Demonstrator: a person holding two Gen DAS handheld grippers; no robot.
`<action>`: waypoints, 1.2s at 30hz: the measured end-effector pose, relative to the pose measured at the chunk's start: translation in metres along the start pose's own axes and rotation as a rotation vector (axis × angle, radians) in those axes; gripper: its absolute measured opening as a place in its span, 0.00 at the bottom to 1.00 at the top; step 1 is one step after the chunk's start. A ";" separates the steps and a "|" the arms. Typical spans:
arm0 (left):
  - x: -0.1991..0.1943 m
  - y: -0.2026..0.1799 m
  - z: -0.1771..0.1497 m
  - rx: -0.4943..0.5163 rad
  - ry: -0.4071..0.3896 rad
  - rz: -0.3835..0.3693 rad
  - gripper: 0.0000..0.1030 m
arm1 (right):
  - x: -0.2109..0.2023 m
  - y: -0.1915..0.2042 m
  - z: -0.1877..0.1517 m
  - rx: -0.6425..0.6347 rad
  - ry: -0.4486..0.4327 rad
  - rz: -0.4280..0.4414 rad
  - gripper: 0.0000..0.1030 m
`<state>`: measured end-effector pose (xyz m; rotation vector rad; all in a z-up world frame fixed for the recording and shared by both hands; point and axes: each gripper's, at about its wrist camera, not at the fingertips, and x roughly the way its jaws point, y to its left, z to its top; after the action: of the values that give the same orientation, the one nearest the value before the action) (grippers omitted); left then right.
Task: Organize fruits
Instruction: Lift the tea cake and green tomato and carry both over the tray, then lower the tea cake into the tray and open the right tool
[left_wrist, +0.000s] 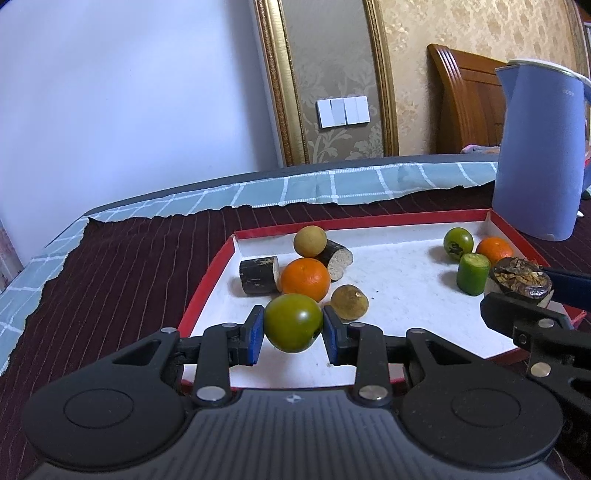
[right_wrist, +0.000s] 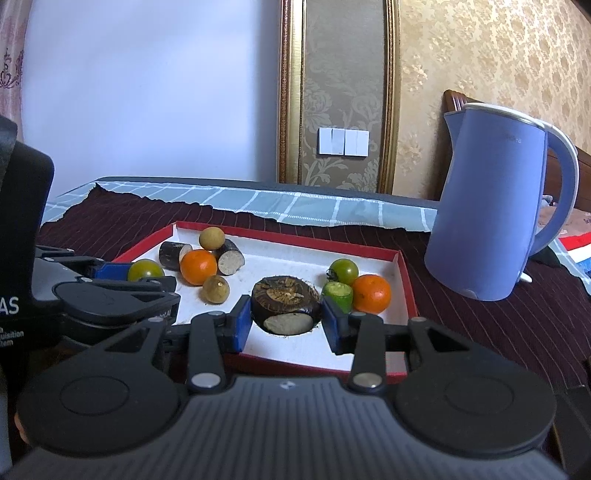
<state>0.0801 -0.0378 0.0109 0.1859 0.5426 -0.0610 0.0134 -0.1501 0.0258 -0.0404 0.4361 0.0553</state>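
- The left tool (left_wrist: 293, 325) is clenched on a green tomato (left_wrist: 293, 322), held just above the white floor of the red-rimmed tray (left_wrist: 207, 291) near its front left. The fruit is round and smooth-skinned, and the blue pads (left_wrist: 255, 334) meet it only at its widest part, so I would expect it to pop out if the squeeze slackens, or to bruise if the squeeze tightens.
- Just behind that tomato sits a cluster: an orange (left_wrist: 305, 279), two dark cane pieces (left_wrist: 258, 275), a pale round fruit (left_wrist: 310, 241) and a brown round fruit (left_wrist: 349, 302). A careless push forward could knock the orange or the brown fruit and send them rolling across the tray.
- In the middle, the right tool (right_wrist: 287, 321) is gripping a dark, flattish water chestnut (right_wrist: 286, 308), low over the tray floor. Its rough top and cut pale face look uneven, so it may twist in the grip when lifted.
- Close on the right of it stand a green stub (right_wrist: 338, 295), a second orange (right_wrist: 371, 293) and another green tomato (right_wrist: 344, 271). The right pad (right_wrist: 332, 326) is just beside the green stub, which could be tipped over by a sideways move.
- The two tools work near each other over one tray and might clash if both swing inward.
- Far right, a blue kettle (right_wrist: 487, 221) stands on the dark cloth (right_wrist: 480, 332) of the tabletop, apart from the tray; a wide outward swing could strike it.
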 end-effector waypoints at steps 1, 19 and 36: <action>0.001 0.000 0.001 0.001 0.002 0.000 0.31 | 0.001 0.000 0.001 -0.001 0.002 0.000 0.37; 0.035 -0.011 0.029 -0.002 0.019 0.032 0.31 | 0.037 -0.012 0.022 0.011 0.020 -0.033 0.37; 0.062 -0.014 0.033 -0.014 0.018 0.055 0.31 | 0.075 -0.030 0.028 0.076 0.038 -0.067 0.37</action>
<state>0.1482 -0.0581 0.0046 0.1877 0.5551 -0.0020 0.0943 -0.1750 0.0200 0.0182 0.4737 -0.0280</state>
